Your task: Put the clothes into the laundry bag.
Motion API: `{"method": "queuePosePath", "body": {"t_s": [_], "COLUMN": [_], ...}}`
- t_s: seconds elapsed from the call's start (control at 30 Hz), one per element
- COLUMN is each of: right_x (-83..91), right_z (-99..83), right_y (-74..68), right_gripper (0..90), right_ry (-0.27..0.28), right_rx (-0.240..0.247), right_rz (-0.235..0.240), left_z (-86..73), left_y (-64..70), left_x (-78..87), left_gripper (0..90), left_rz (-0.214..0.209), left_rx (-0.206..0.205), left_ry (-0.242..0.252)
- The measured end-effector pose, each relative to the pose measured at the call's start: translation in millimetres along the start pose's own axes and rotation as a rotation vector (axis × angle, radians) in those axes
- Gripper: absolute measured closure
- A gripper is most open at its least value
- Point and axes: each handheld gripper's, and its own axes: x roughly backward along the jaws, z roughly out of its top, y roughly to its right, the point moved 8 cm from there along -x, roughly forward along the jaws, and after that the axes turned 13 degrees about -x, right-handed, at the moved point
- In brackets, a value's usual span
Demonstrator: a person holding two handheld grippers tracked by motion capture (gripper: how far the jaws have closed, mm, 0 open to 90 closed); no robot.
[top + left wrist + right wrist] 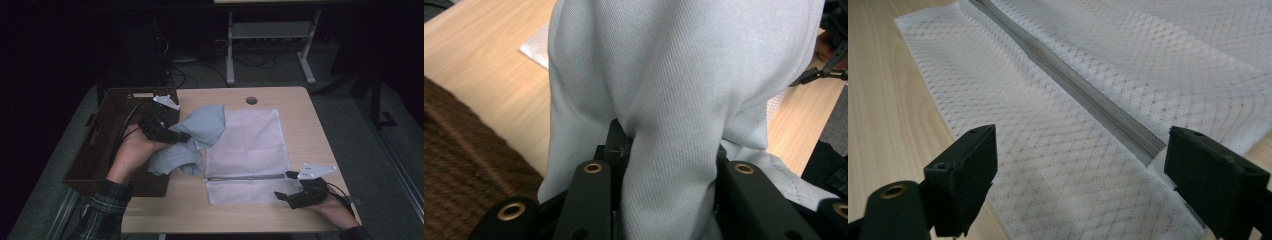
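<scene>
Left claw (172, 134), at far left, clamps tight with its forearm angled inward; right claw (292, 192), near right, sits low, jaws spread wide.

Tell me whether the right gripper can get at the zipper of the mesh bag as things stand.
Probably yes. The right gripper hovers open over the near end of the mesh bag, and the zipper lies bare between its jaws. The light blue garment held by the left gripper sits well away from it.

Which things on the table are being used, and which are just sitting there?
Being used:
- blue cloth, clamped in the left gripper
- white mesh bag, with the open right gripper at its zipper end

Just sitting there:
- brown basket
- table
</scene>
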Motion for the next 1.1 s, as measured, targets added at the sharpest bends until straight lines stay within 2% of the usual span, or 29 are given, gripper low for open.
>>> {"method": "queuePosePath", "body": {"t_s": [0.3, 0.53, 0.63, 0.7, 0.9, 1.1], "right_x": [-0.5, 0.6, 0.1, -2.1, -14.6, -29.1], "right_z": [0.3, 6.3, 16.3, 23.4, 44.4, 61.3], "right_y": [-2.7, -10.0, -14.1, -16.5, -18.5, -24.4], "right_gripper": [13.3, 10.5, 15.2, 24.8, 43.2, 52.2], "right_ry": [-0.001, -0.023, -0.007, 0.006, 0.034, 0.034], "right_rx": [-0.014, 0.014, 0.025, 0.046, 0.110, 0.140], "right_rz": [0.027, 0.070, 0.094, 0.106, 0.130, 0.199], "left_z": [-9.1, -20.9, -26.5, -29.6, -35.2, -37.4], "left_y": [19.0, 30.5, 35.7, 39.0, 43.5, 43.5], "left_x": [-26.8, -46.6, -55.4, -60.3, -66.8, -66.2], "left_gripper": [68.6, 68.5, 68.5, 68.5, 68.5, 68.5], "left_rz": [-0.022, -0.045, -0.053, -0.060, -0.070, -0.073], "left_rx": [-0.014, -0.025, -0.029, -0.030, -0.025, -0.022], "left_ry": [0.005, 0.003, -0.009, -0.016, -0.012, -0.012]}}
